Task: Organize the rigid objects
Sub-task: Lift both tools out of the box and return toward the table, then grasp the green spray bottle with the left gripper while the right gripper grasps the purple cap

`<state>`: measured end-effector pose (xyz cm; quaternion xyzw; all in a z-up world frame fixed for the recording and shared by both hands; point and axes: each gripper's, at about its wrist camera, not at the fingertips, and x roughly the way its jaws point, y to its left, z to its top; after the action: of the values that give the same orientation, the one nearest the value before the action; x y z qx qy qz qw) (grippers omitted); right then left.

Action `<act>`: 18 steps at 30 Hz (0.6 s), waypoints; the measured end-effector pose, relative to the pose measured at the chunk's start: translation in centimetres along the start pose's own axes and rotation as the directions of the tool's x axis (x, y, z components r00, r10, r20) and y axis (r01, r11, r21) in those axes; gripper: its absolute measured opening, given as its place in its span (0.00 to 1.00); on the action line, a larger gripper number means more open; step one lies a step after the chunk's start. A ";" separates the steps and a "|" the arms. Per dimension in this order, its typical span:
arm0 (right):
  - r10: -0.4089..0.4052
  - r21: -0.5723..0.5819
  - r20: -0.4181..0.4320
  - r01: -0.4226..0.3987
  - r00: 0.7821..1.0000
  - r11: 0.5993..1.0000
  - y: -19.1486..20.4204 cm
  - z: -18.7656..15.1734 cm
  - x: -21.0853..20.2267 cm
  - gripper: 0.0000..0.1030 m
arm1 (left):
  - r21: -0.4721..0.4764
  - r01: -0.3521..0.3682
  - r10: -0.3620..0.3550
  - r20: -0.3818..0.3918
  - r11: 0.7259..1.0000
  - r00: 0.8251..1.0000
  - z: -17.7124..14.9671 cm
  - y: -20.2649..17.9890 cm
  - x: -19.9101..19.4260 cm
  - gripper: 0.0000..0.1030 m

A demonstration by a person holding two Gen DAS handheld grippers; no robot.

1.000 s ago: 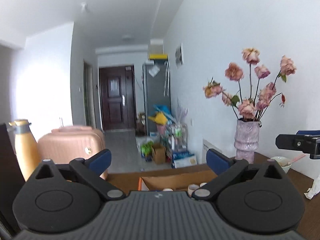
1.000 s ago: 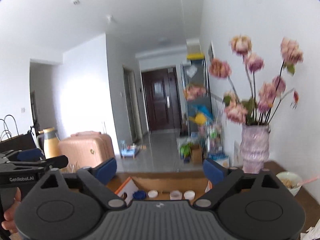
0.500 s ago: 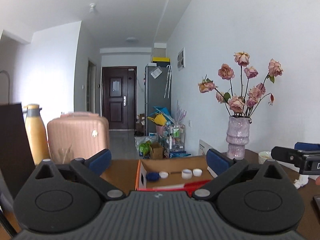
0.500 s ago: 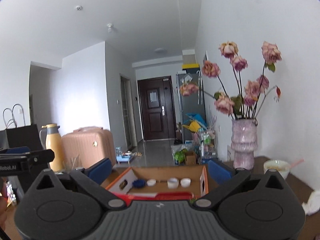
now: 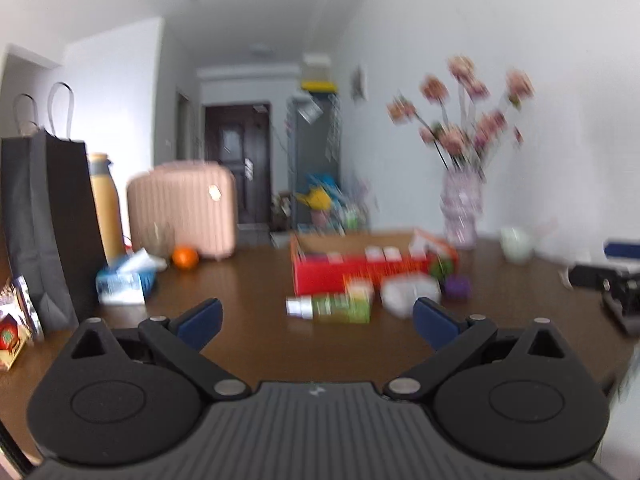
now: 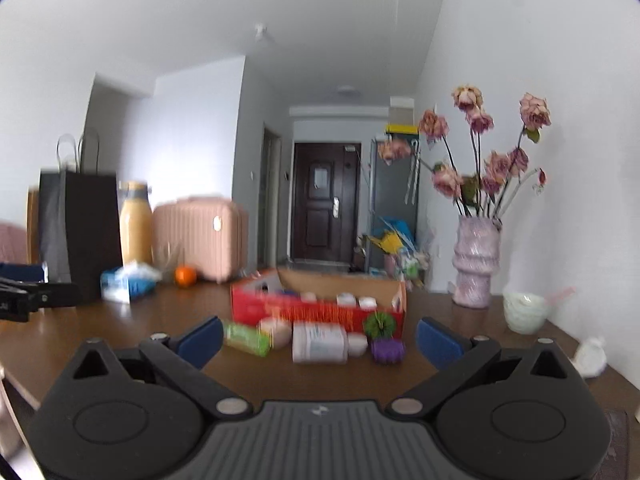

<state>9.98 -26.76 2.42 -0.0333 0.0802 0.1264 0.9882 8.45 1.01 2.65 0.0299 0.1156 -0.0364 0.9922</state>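
Note:
A red cardboard box (image 6: 316,310) (image 5: 360,274) lies open on the brown table with small white-capped jars inside. In front of it lie a green bottle (image 6: 245,336) (image 5: 334,307), a white pill bottle (image 6: 320,342) (image 5: 408,294), a small pale jar (image 6: 274,330), a green ball (image 6: 379,323) and a purple object (image 6: 387,351) (image 5: 457,286). My left gripper (image 5: 316,318) is open and empty, a little short of the green bottle. My right gripper (image 6: 318,338) is open and empty too, with the bottles framed between its fingers. Both views are motion-blurred.
A pink vase of dried roses (image 6: 476,266) and a pale bowl (image 6: 524,312) stand at the right by the wall. At the left are a black paper bag (image 5: 44,224), a yellow flask (image 6: 136,230), a tissue pack (image 5: 126,278) and an orange (image 5: 185,257). A pink suitcase (image 5: 182,210) stands beyond the table.
Both grippers have tilted downward, so the tabletop and the loose bottles in front of the red box have come into view. Both stay open.

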 end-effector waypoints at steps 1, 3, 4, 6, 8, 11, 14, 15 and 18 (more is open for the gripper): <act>0.002 -0.002 -0.015 -0.002 1.000 1.000 0.4 -0.7 -0.4 1.00 | 0.013 -0.007 0.007 -0.014 1.000 1.000 -0.9 0.1 -0.3 1.00; 0.021 0.003 -0.042 -0.021 0.999 1.000 1.2 -2.3 -1.2 1.00 | 0.028 -0.022 0.024 -0.052 0.999 0.998 -2.2 0.4 -0.2 1.00; 0.035 0.002 -0.056 -0.035 0.998 0.999 1.6 -2.8 -1.4 1.00 | 0.015 -0.023 0.024 -0.069 1.000 0.997 -2.5 0.7 0.0 1.00; 0.055 -0.028 -0.089 -0.057 0.994 0.998 2.3 -3.8 -1.4 1.00 | -0.021 -0.008 0.006 -0.102 1.000 0.995 -2.9 1.2 0.8 1.00; 0.026 -0.091 -0.113 -0.037 0.993 0.995 2.9 -4.4 -0.6 1.00 | -0.040 -0.008 0.003 -0.126 0.999 0.992 -3.0 1.3 1.7 1.00; -0.016 -0.124 -0.135 -0.001 0.991 0.992 3.0 -4.5 0.8 1.00 | -0.027 0.002 -0.006 -0.144 1.000 0.990 -3.2 0.9 2.9 1.00; -0.012 -0.090 -0.166 -0.003 0.986 0.996 2.1 -4.6 2.4 1.00 | 0.009 0.006 -0.004 -0.159 1.000 0.987 -3.5 0.1 4.4 1.00; -0.010 -0.084 -0.177 -0.005 0.984 0.996 1.8 -4.7 3.0 1.00 | 0.011 0.007 -0.005 -0.174 1.000 0.985 -3.4 0.0 5.1 1.00; -0.019 -0.067 -0.215 0.005 0.976 0.998 0.9 -4.8 5.0 1.00 | -0.026 0.016 -0.021 -0.221 1.000 0.975 -3.0 -0.1 7.6 1.00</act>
<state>13.83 -25.04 -3.17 -0.0798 0.1827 0.1188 0.9727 15.18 0.63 -2.02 0.0209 0.2262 -0.0408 0.9730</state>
